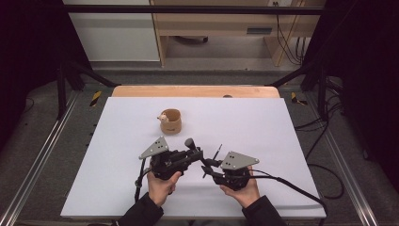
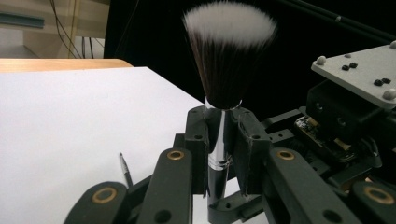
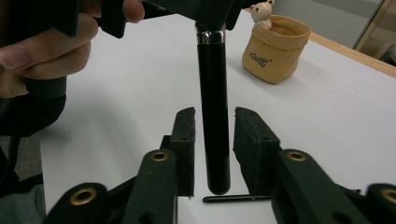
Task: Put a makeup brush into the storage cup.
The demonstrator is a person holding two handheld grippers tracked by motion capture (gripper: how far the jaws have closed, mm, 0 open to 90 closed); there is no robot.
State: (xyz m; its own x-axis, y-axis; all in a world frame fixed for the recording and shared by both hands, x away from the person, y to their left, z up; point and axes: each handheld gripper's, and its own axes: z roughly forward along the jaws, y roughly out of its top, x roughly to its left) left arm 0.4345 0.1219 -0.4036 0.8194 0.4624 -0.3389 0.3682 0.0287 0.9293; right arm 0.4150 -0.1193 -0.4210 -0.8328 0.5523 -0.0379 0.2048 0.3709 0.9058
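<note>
A makeup brush with a dark, white-tipped head [image 2: 227, 51], a chrome collar and a black handle [image 3: 212, 93] is held between the two grippers above the white mat [image 1: 263, 127]. My left gripper [image 2: 223, 126] is shut on the chrome collar, with the bristles pointing away from it. My right gripper [image 3: 215, 135] has its jaws on either side of the handle's lower end. A narrow gap shows on each side, so its pads do not press. In the high view the left gripper [image 1: 192, 149] and right gripper [image 1: 207, 165] meet near the mat's front middle.
A tan pouch-shaped cup [image 1: 171, 121] with a small bear figure [image 3: 261, 11] on its rim stands on the mat behind the grippers. A thin black stick [image 3: 233, 198] lies on the mat under the right gripper. Cables trail off to the right.
</note>
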